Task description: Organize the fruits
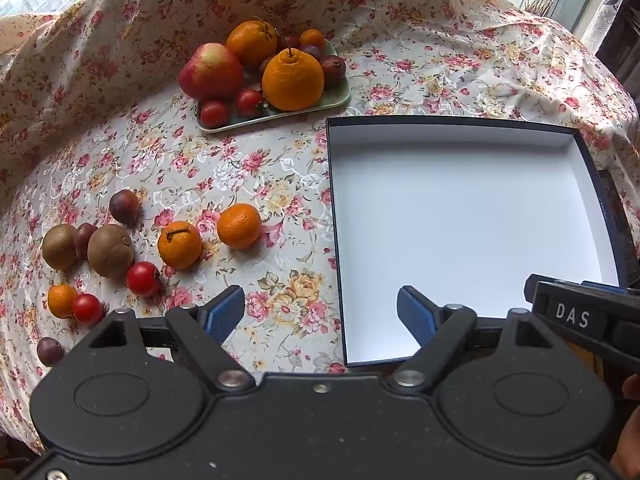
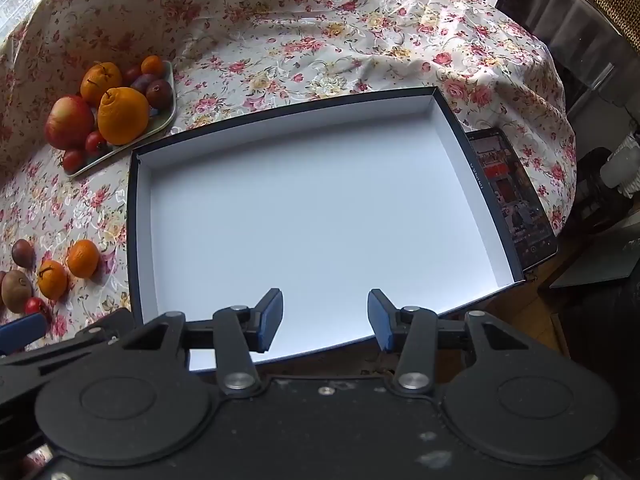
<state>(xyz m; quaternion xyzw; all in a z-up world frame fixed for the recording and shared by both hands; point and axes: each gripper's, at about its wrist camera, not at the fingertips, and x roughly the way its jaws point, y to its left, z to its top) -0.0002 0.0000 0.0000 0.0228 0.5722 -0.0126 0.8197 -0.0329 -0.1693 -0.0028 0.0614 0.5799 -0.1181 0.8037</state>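
Note:
A dark box with a bare white inside [image 1: 460,216] lies on the floral cloth; it also fills the right wrist view [image 2: 312,208]. A pale green tray [image 1: 328,104] at the back holds an apple [image 1: 211,71], two big oranges [image 1: 292,80] and small fruits. Loose fruit lies left of the box: two mandarins [image 1: 239,226], two kiwis [image 1: 110,251], cherry tomatoes [image 1: 143,279] and dark plums [image 1: 125,207]. My left gripper [image 1: 320,314] is open and empty over the box's near left corner. My right gripper [image 2: 325,316] is open and empty over the box's near edge.
A tablet with a lit screen [image 2: 516,200] lies against the box's right side. The cloth rises in folds behind the tray [image 1: 120,20]. The table's edge drops off to the right, with furniture beyond [image 2: 600,40]. The right gripper's body shows in the left wrist view [image 1: 580,316].

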